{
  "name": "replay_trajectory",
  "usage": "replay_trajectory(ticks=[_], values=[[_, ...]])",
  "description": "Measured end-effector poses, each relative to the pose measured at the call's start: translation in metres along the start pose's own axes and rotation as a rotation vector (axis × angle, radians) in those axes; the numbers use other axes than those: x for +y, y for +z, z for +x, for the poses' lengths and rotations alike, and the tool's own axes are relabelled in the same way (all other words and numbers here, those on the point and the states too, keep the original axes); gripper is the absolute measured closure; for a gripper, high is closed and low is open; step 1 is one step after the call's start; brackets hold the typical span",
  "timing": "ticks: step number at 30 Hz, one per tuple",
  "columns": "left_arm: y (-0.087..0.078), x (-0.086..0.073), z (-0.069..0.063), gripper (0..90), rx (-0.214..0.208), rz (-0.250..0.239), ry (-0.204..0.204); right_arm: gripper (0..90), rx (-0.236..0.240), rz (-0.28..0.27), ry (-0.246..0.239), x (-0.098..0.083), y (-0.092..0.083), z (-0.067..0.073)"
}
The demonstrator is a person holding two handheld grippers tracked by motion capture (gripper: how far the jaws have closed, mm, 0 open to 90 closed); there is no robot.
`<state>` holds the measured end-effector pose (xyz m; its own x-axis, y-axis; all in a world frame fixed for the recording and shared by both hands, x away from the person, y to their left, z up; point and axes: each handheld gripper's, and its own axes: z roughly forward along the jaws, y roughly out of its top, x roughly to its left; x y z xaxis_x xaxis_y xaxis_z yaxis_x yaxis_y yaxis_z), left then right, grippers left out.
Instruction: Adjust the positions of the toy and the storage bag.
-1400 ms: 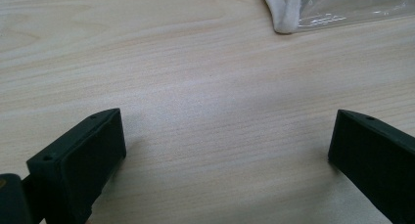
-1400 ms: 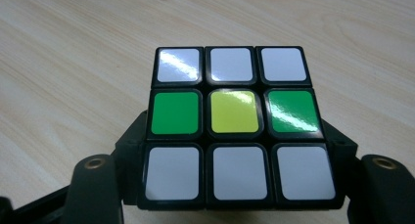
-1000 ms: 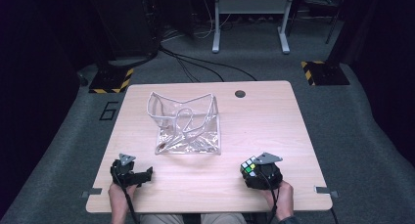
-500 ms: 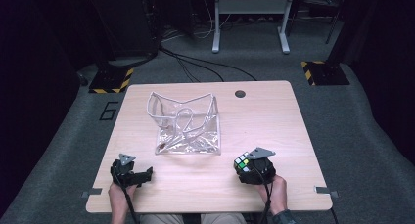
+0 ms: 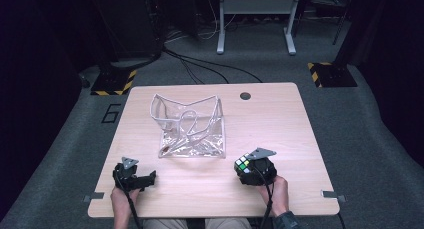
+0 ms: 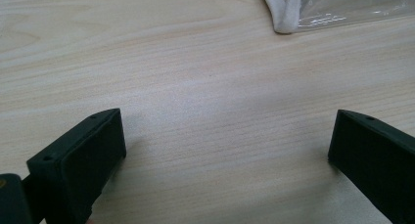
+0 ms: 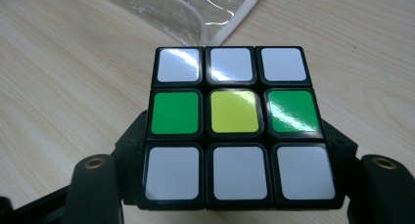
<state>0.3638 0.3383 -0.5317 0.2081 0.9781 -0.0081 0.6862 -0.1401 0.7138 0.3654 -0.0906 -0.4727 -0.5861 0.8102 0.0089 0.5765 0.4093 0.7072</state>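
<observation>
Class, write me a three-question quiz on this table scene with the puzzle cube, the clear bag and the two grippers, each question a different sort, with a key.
1. True or false: the right gripper holds the puzzle cube.
2. What colour is the centre sticker on the cube face seen in the right gripper view?
3. The left gripper is: A) shut on the clear bag; B) open over bare table; C) holding the cube.

Key: 1 true; 2 yellow; 3 B.
</observation>
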Motion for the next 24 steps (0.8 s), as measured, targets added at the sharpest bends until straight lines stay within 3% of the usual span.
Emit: replay_trajectory(ticks=[24], values=[[0.000,0.000,0.000,0.3,0.000,0.000,0.000,33.0,0.041,0.019,-0.059,0.027,0.030,0.019]])
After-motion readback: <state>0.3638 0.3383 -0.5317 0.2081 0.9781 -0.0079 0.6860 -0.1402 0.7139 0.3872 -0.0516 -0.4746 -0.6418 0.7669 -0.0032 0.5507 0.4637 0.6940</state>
